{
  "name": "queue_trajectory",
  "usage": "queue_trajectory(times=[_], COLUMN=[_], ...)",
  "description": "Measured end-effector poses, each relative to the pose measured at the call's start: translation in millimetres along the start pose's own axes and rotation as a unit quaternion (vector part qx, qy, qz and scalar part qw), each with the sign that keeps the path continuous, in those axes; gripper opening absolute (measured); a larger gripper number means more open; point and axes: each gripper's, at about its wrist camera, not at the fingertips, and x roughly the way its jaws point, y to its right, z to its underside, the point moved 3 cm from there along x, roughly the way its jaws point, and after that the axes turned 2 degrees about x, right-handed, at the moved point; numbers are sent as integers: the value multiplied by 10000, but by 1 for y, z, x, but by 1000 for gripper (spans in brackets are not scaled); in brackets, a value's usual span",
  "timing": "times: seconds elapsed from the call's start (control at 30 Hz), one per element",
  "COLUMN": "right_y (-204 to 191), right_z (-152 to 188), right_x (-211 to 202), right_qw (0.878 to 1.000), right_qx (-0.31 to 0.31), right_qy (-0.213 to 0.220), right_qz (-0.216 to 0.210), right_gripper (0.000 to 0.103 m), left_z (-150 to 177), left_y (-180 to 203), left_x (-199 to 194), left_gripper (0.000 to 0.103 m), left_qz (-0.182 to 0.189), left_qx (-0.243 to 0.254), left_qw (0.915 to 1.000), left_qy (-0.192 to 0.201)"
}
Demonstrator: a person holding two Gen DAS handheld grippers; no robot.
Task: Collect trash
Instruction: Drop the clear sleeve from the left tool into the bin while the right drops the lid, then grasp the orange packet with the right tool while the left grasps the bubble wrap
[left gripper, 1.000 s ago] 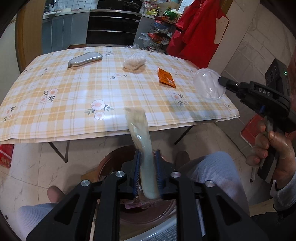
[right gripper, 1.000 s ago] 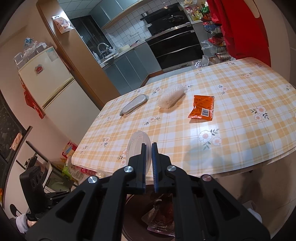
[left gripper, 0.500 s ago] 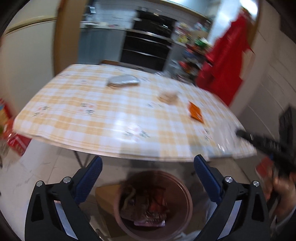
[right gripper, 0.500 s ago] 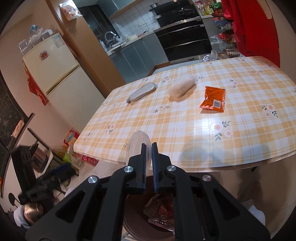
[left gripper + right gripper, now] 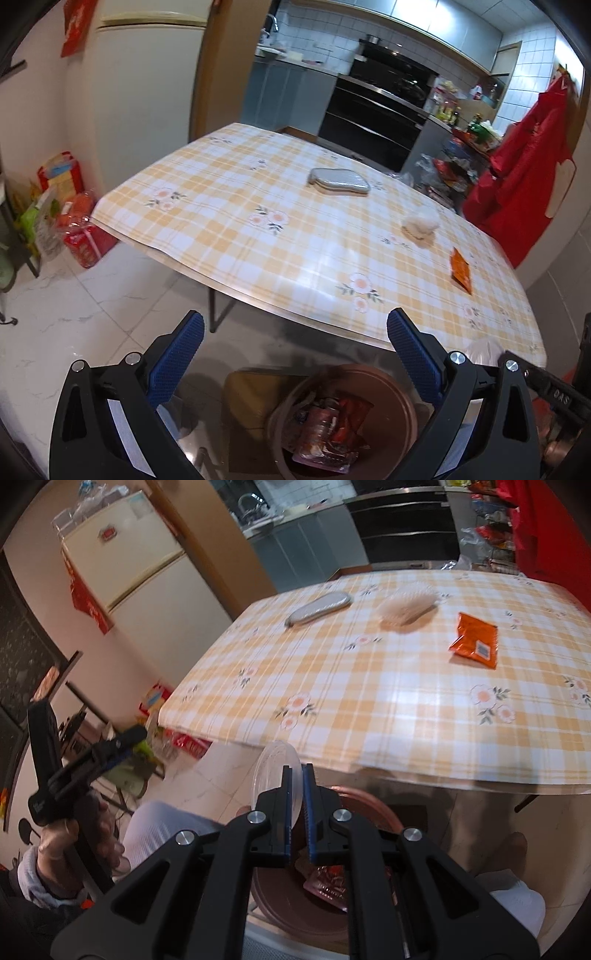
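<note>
My left gripper [image 5: 293, 323] stands wide open with nothing between its blue pads, above a brown bin [image 5: 400, 387] that holds several wrappers. My right gripper [image 5: 297, 773] is shut on a clear plastic lid [image 5: 273, 771], held on edge over the bin's rim [image 5: 369, 803]. That lid [image 5: 484, 349] also shows at the table's corner in the left wrist view. On the checked table [image 5: 229, 206] lie a silver pouch [image 5: 340, 180], a white foam net [image 5: 421, 225] and an orange packet [image 5: 461, 269]. The right wrist view shows the pouch [image 5: 319, 609], net [image 5: 406, 605] and packet [image 5: 474, 646] too.
The bin sits on the floor under the table's near edge, with a tan box [image 5: 251, 397] beside it and a table leg [image 5: 218, 312] just behind. Red bags [image 5: 79, 236] stand by the fridge [image 5: 147, 96]. The person's knee [image 5: 166, 823] is left of the bin.
The left gripper opened and let go of the pale wrapper, which is gone from view, then swung left. The right gripper sank closer to the bin, still shut on the lid.
</note>
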Motion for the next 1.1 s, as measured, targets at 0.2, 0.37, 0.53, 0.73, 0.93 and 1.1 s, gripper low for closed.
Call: queue_trajectory(times=[0.2, 0.37, 0.53, 0.73, 0.93, 1.1], right_y=[1, 5, 13, 33, 59, 82], right_z=[9, 10, 6, 4, 4, 1], right_x=[14, 14, 9, 4, 2, 6], right_qw=[9992, 9992, 9991, 9976, 9948, 9909], right_qx=[129, 204, 285, 500, 668, 882], right_qy=[-382, -336, -193, -73, 3, -37], right_qz=[-42, 38, 249, 478, 772, 1020], right_gripper=[34, 53, 76, 83, 89, 94], left_z=[0, 1, 2, 5, 11, 14], left_y=[-3, 1, 1, 2, 1, 2], left_x=[0, 0, 1, 6, 15, 28], left_gripper=[97, 97, 97, 97, 97, 97], left_qz=[-20, -44, -57, -83, -107, -129], left_qx=[-30, 84, 90, 132, 176, 171], left_qw=[10000, 9999, 9999, 9999, 9997, 9994], left_qy=[10, 36, 26, -28, -133, -289])
